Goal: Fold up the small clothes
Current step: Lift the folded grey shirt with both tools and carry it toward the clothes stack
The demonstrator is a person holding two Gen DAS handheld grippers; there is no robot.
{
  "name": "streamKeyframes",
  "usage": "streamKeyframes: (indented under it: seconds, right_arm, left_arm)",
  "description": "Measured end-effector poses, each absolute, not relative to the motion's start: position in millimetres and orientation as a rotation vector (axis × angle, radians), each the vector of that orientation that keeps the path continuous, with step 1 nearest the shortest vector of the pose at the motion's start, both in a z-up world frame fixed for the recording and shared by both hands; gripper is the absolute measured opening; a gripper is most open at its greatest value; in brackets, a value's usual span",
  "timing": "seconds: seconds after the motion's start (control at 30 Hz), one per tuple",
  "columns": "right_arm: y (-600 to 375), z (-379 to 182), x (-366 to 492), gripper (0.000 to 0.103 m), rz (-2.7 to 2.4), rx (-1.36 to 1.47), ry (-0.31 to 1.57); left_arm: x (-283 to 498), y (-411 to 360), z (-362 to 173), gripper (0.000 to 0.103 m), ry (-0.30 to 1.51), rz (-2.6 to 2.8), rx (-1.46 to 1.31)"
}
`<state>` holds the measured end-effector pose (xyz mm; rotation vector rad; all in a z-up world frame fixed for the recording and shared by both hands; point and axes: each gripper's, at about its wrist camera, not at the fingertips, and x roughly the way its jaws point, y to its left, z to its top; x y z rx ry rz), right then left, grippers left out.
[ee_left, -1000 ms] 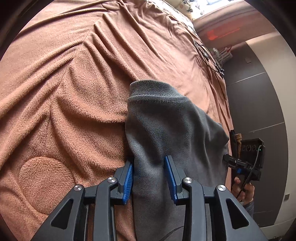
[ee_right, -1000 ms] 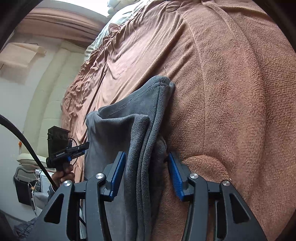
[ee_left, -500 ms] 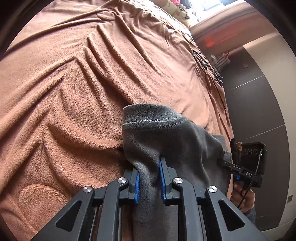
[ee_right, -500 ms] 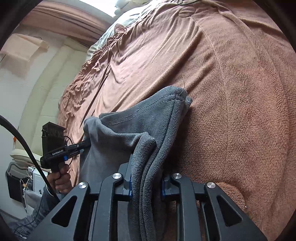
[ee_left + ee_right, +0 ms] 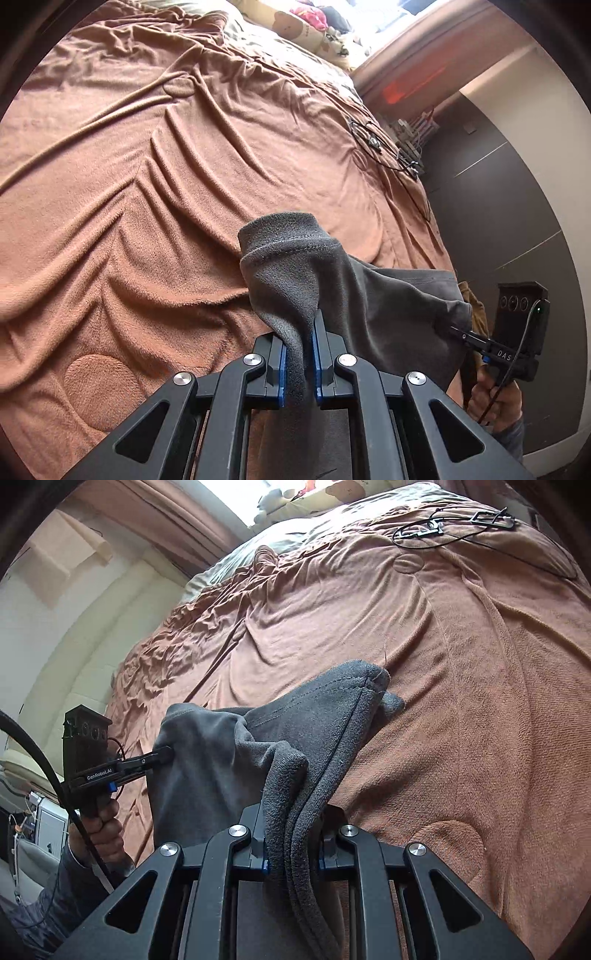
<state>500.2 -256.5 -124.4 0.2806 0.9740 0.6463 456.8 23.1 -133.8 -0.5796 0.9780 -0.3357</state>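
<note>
A dark grey fleece garment (image 5: 369, 295) hangs between my two grippers above a brown blanket (image 5: 147, 221). My left gripper (image 5: 299, 354) is shut on one folded edge of it. My right gripper (image 5: 293, 845) is shut on a thick, layered edge of the same garment (image 5: 229, 760). The right gripper also shows at the right of the left wrist view (image 5: 458, 332), clamped on the cloth. The left gripper shows at the left of the right wrist view (image 5: 166, 755), also clamped. The garment's stitched hem points away from me in both views.
The brown blanket covers a wide bed and is creased. A black cable with small parts (image 5: 384, 147) lies on its far side and shows in the right wrist view (image 5: 454, 528). Pillows and soft toys (image 5: 306, 26) sit at the head. A dark wardrobe (image 5: 517, 206) stands beside the bed.
Both grippers closed from wide open onto the grey garment, then lifted it off the blanket; more of the bed shows beyond it now.
</note>
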Motion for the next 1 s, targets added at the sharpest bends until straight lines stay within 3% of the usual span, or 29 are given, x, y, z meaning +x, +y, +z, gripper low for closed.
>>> streamKeyframes:
  seconds: [1.0]
  right_arm:
    - [-307, -21, 315, 0.013, 0.619, 0.182, 0.682]
  left_arm:
    - [343, 0, -10, 0.009, 0.719, -0.416, -0.572]
